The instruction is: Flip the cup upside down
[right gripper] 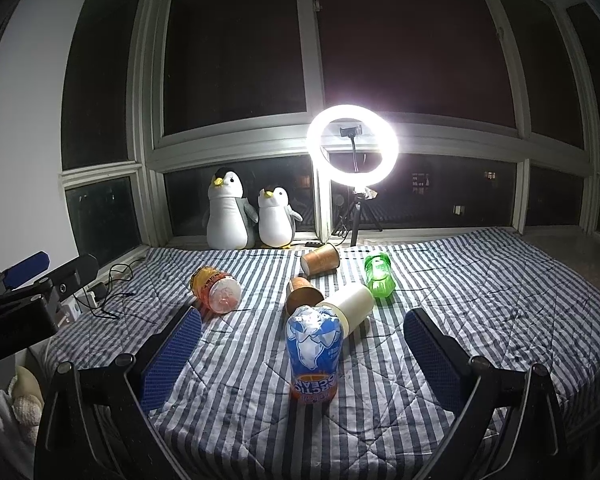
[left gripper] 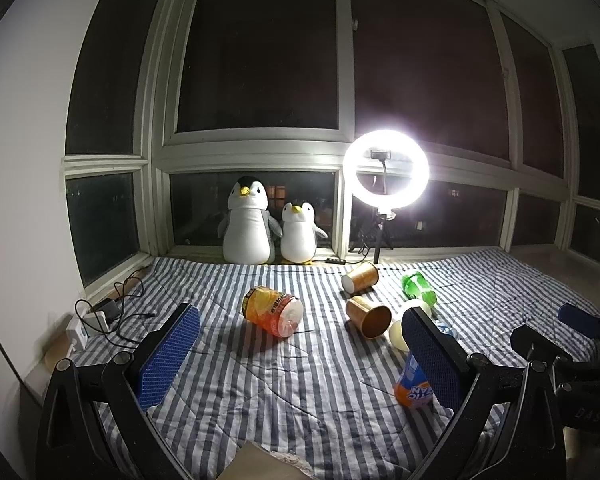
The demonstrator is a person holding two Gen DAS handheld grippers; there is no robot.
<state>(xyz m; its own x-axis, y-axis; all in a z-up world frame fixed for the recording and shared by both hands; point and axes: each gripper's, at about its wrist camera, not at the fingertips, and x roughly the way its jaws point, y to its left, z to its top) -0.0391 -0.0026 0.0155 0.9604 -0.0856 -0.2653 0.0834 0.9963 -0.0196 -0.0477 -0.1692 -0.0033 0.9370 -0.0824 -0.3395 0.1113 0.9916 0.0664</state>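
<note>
Paper cups lie tipped on the striped bed, untouched.

Both tools, left tool (left gripper: pixel 300 350) and right tool (right gripper: pixel 302 352), gape wide, holding nothing. The nearer brown cup (left gripper: pixel 369 316), at the left view's 1 o'clock, looks light and crushable; pinch gently across its wall mid-body.

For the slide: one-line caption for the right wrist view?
Open right gripper faces a blue bottle, cream cup and two brown paper cups lying on a striped blanket.

Blue-and-orange can (right gripper: pixel 314 354) reading "ARCTIC OCEAN" upside down, orange bottle (left gripper: pixel 272 310) label characters unreadable
</note>
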